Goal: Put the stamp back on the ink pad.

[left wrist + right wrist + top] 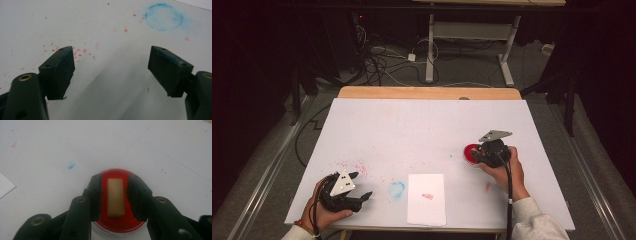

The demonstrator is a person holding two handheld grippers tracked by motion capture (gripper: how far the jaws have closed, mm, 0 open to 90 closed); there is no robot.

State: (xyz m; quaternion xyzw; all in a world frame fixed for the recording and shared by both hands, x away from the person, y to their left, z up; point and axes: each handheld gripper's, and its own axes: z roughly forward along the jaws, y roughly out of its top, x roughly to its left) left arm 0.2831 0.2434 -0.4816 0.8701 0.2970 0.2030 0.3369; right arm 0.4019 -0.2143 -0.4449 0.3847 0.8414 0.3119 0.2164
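stamp block: a small pale wooden block (116,197) stood upright on the red ink pad (120,223); it looked light, stiff and hard, unlikely to crush.
surface: bare wood gave a fair grip; its foot was probably wet with ink, so it could smear whatever it touched.
where to hold: across the two long flat faces, well above the inked foot, with the pads square to the wood.
ink pad: a shallow round dish (472,153) at the right of the tabletop (422,130); it seemed light enough to slide or lift if the block stuck to it.
right claw: the right claw (115,195) sat directly over the dish, one jaw on each long side of the block; the jaws were narrowed around it, but the pictures did not settle whether the pads pressed the wood or stood just off it.
left claw: the left claw (111,71) was spread wide, holding nothing, low over the near left of the tabletop among red specks (77,51).
paper: a white sheet (426,198) with a small red mark (427,196) lay near the front edge, well apart from the dish, beside a blue ring stain (397,189).
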